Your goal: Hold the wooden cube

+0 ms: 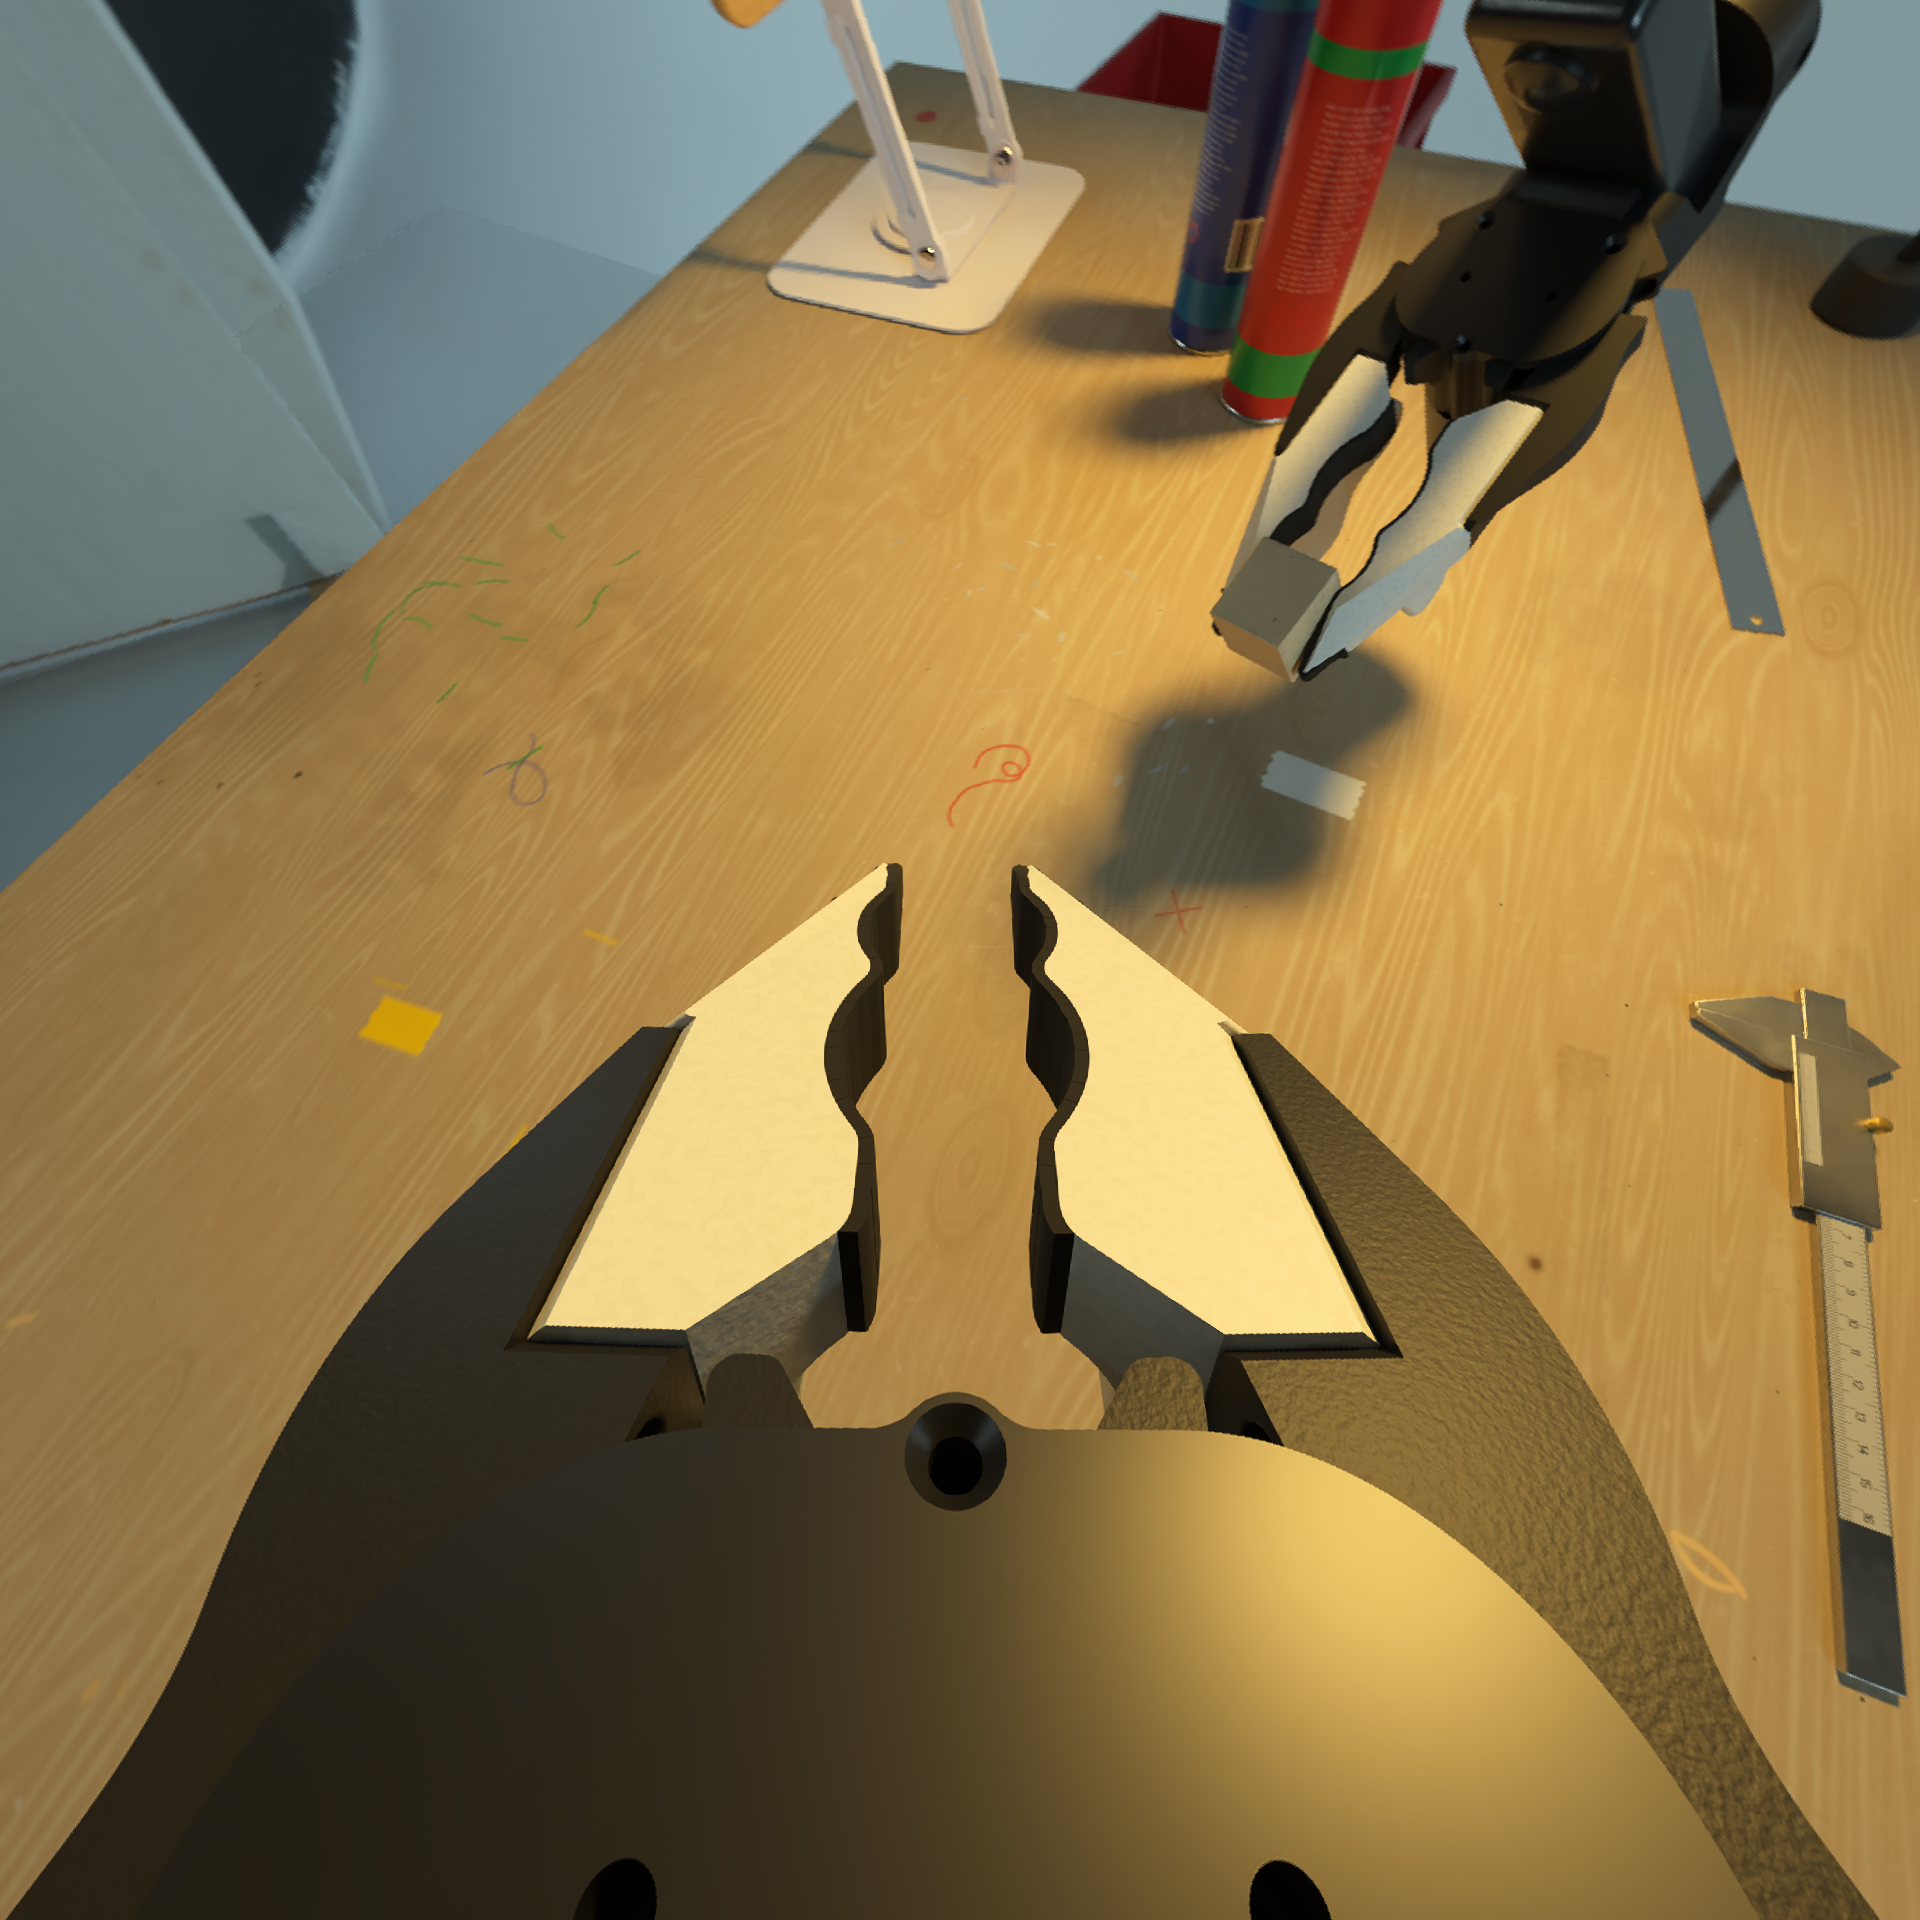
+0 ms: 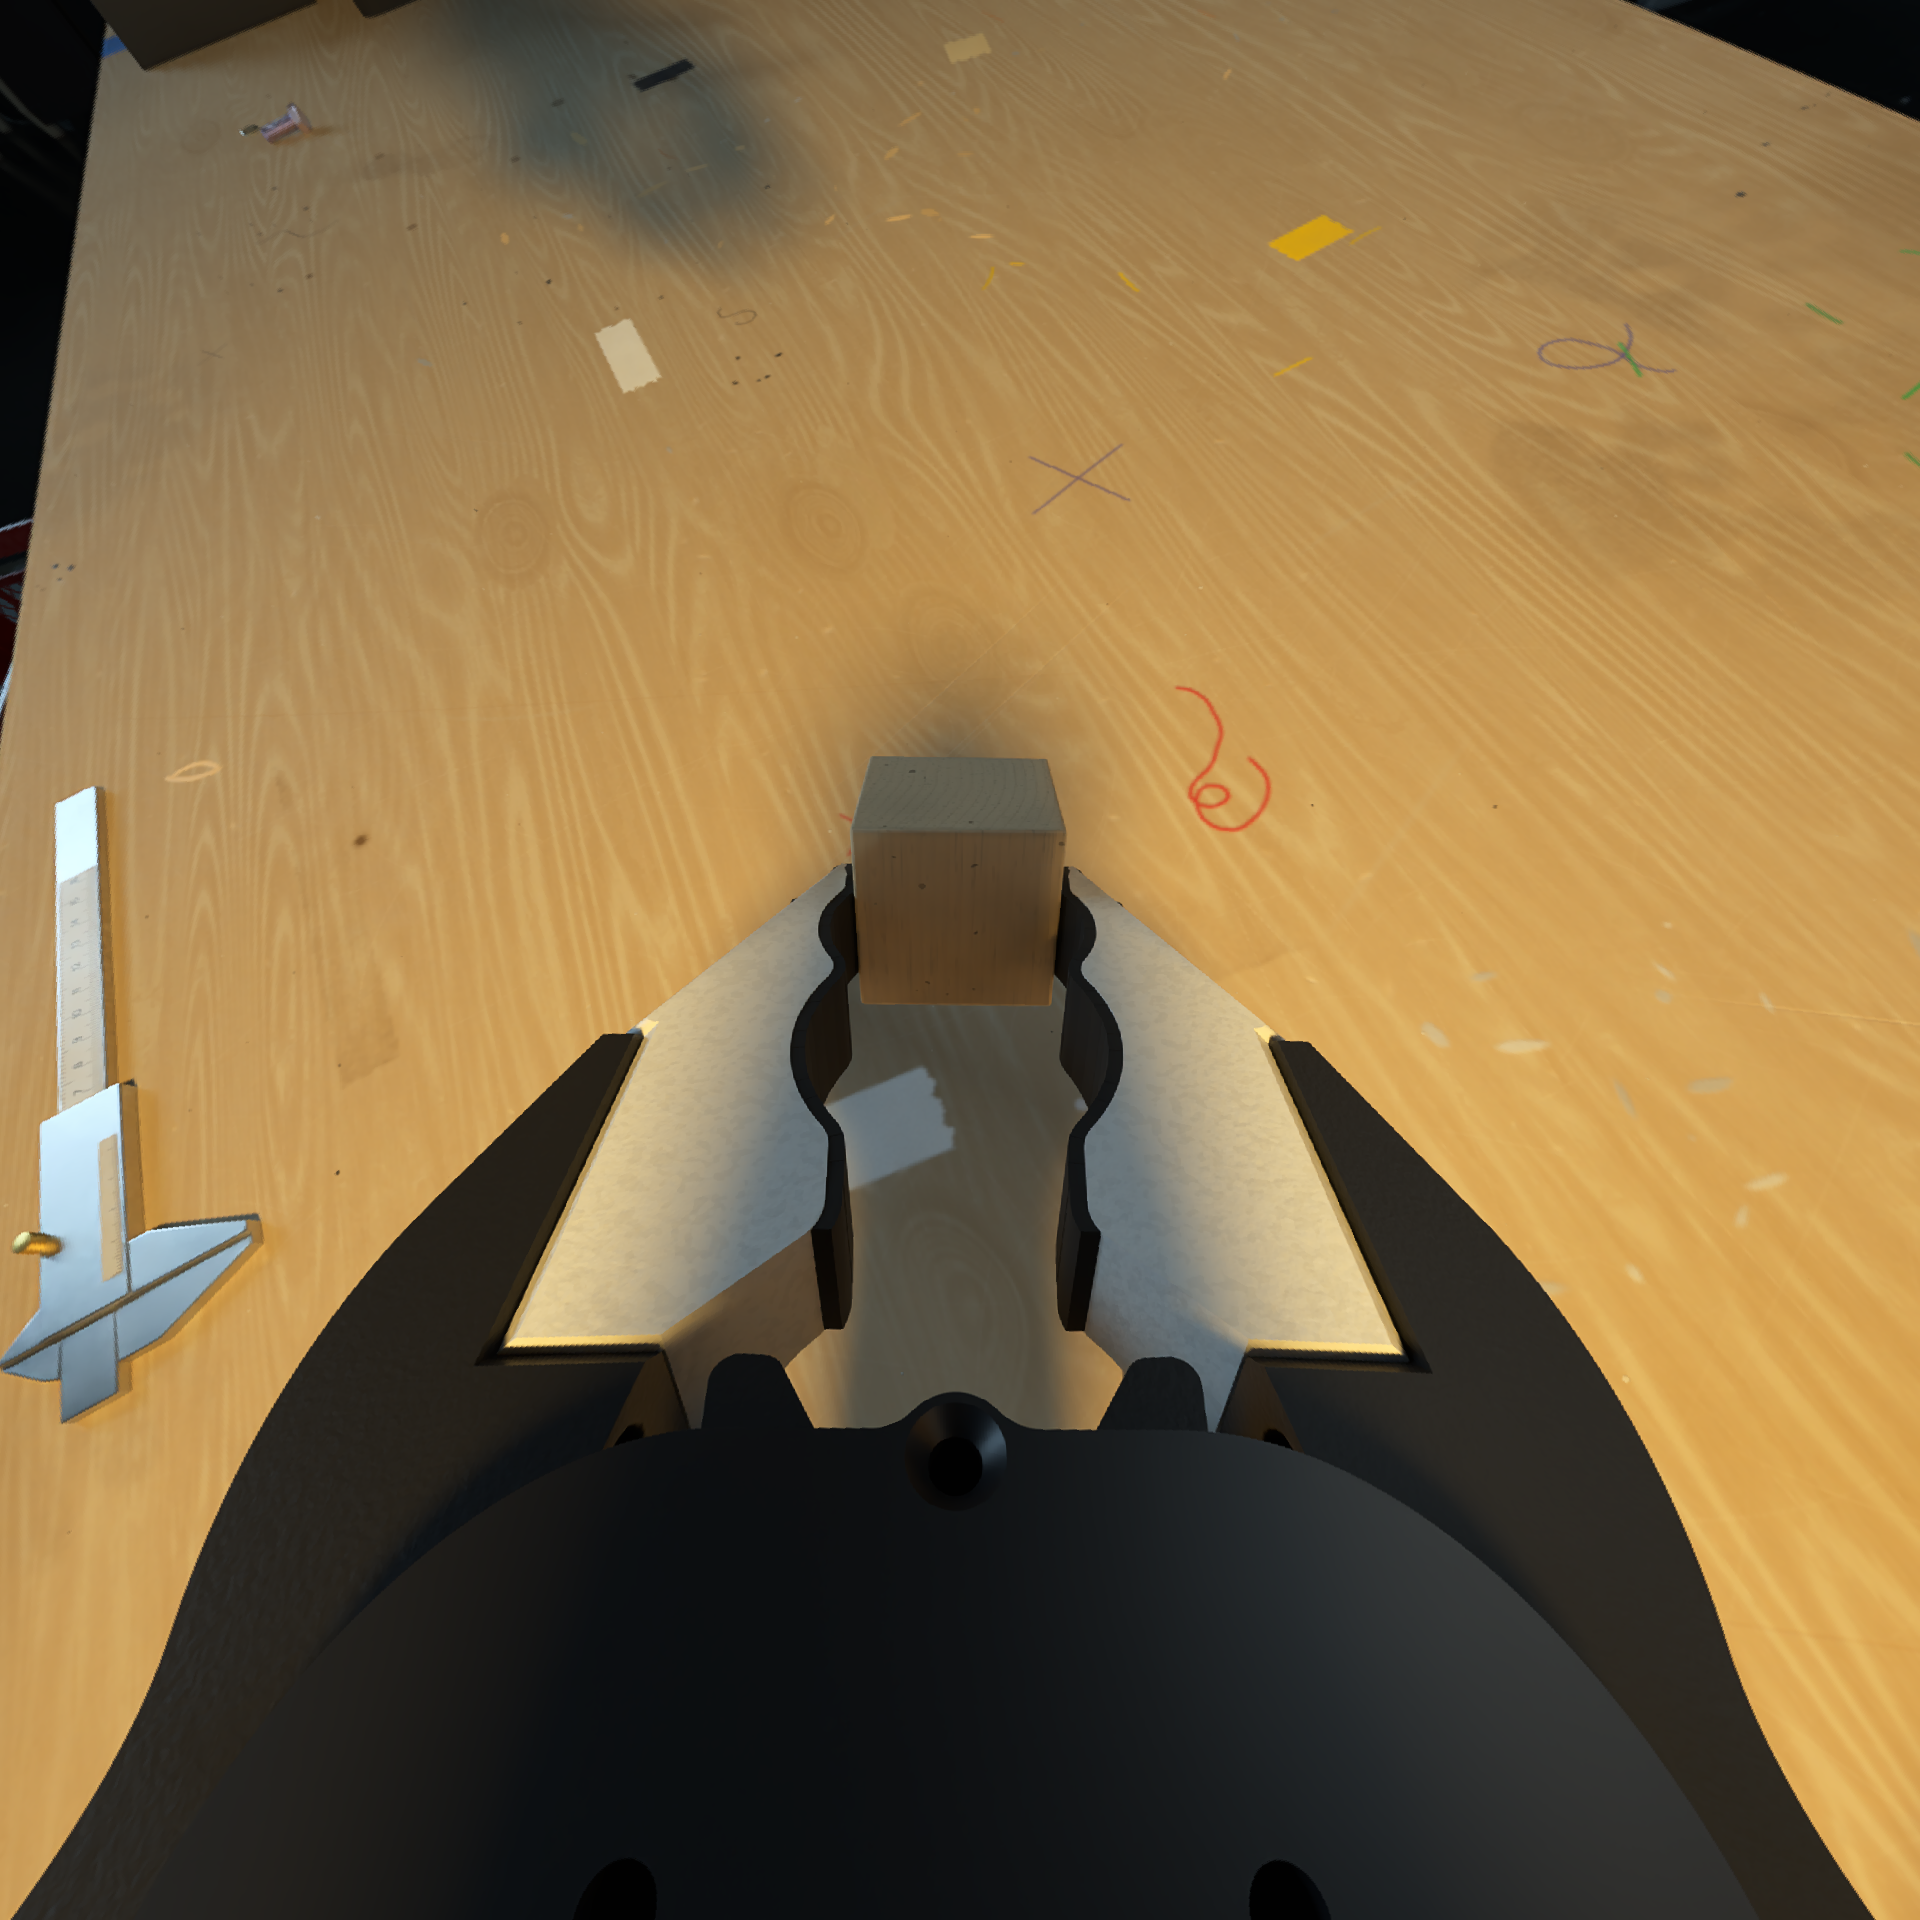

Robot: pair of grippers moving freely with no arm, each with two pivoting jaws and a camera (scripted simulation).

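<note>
The wooden cube point(image 2: 956, 883) is a plain light-wood block gripped between the fingertips of my right gripper point(image 2: 958, 878), which is shut on it and holds it above the wooden table point(image 2: 1455, 727). In the left wrist view the same cube point(image 1: 1273, 613) shows at the upper right in the right gripper point(image 1: 1288, 623), lifted clear of the table with its shadow below. My left gripper point(image 1: 956, 883) is open and empty, low over the table's middle, well short and left of the cube.
A steel caliper point(image 1: 1834, 1247) lies at the right; it also shows in the right wrist view point(image 2: 94, 1143). A white lamp base point(image 1: 925, 239), two tall cans point(image 1: 1309, 208), a metal ruler point(image 1: 1714, 457) and a red bin point(image 1: 1153, 62) stand at the far end.
</note>
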